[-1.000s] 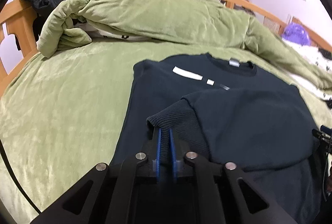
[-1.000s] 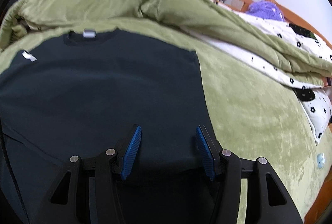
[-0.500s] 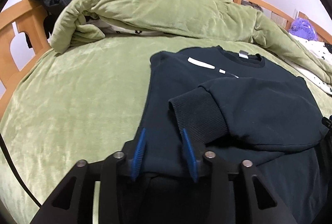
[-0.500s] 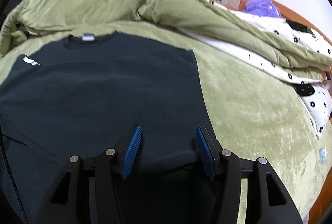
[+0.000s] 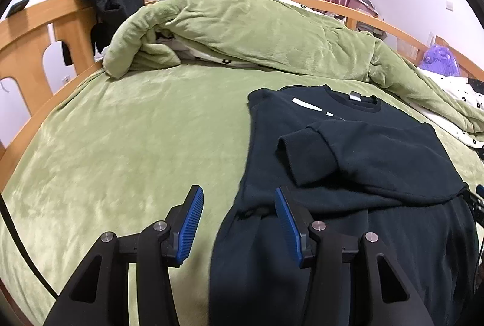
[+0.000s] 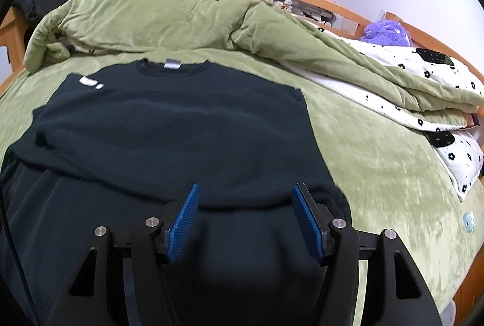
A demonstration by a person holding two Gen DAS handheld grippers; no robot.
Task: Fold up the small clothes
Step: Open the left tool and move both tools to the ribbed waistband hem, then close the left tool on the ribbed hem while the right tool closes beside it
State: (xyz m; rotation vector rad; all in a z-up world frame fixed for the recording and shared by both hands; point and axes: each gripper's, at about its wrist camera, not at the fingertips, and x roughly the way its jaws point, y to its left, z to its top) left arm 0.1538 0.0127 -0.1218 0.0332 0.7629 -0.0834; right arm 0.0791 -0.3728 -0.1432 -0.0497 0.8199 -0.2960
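Your left hand-held gripper (image 5: pixel 239 217) points forward and down, its blue-padded jaws having just been opening — they stand apart now with nothing pressed between them. Your right hand-held gripper (image 6: pixel 244 218) points down at a like slant — its jaws have also just widened, and they stand well apart, the pads gripping nothing. Neither of your hands shows in either view.

Your right gripper (image 6: pixel 243 217) hangs over the dark sweatshirt (image 6: pixel 169 129), its blue pads (image 6: pixel 183 218) apart after just widening, with nothing pinched between them. The sweatshirt lies flat on the green bed cover (image 6: pixel 378 162), collar toward the bunched green quilt (image 6: pixel 181 20). A purple plush toy (image 6: pixel 385 32) sits far right.
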